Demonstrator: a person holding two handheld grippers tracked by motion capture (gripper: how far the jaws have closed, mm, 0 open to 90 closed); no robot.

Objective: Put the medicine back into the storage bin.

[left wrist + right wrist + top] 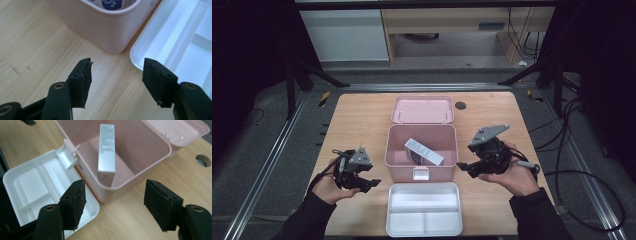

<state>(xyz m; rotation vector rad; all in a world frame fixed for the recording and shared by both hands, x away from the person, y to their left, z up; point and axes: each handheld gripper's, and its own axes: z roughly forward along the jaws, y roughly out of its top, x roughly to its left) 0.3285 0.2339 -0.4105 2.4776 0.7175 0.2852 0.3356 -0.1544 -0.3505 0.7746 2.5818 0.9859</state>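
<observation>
- Pink plastic box (pixel 421 152) sits open at the table's centre, its lid (pixel 422 109) folded back toward twelve o'clock. A silver carton (pixel 424 151) leans inside it, one end propped near the rim, the other down in the well.
- The white divided tray (pixel 424 209) lies on the wooden table (pixel 357 120) at six o'clock from the box, just beside its front wall.
- The left gripper (pixel 369 182) hovers at eight o'clock from the box, jaws well apart with bare tabletop between them. The right gripper (pixel 464 166) waits at three o'clock, jaws equally wide and empty.
- The likely step is seating the tray into the box. The leaning carton would probably block it, so lay it flat first.
- Take the tray by its two short ends, one gripper each, pads over the rim (pixel 136 56).
- Lift it level, carry it toward twelve o'clock and lower it squarely, watching the white front latch (pixel 67 156).
- Risk: an uneven grip may tip the tray against the box wall.
</observation>
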